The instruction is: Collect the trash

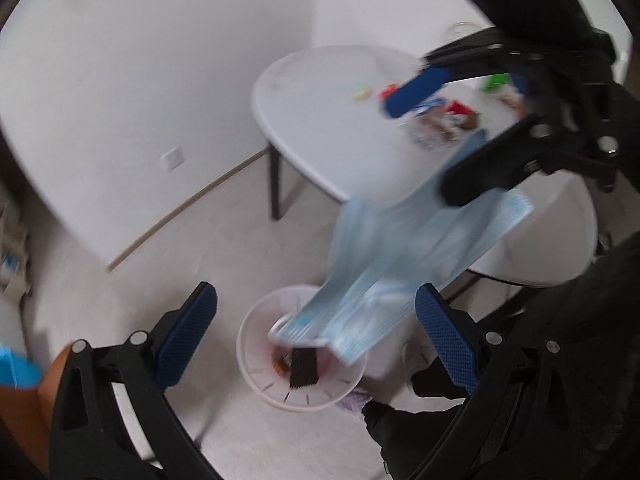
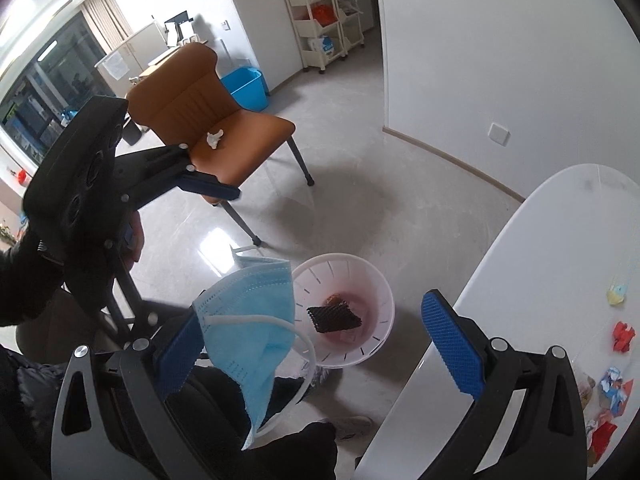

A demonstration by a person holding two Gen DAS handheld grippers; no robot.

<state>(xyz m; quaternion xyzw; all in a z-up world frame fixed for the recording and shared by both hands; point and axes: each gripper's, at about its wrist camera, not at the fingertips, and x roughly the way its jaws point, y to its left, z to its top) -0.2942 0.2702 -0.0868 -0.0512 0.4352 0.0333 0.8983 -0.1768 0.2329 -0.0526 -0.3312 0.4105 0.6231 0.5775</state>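
A light blue face mask hangs against the left finger of my right gripper, whose jaws stand wide open. It is just beside and above the white slotted trash bin on the floor. The left wrist view shows the same mask, blurred, hanging below the right gripper over the bin. My left gripper is open and empty above the bin. It also shows in the right wrist view. The bin holds a black mesh piece and some wrappers.
A white oval table stands to the right with several small wrappers on it. An orange chair with a crumpled tissue stands across the floor. A blue bucket and a shelf cart are farther back.
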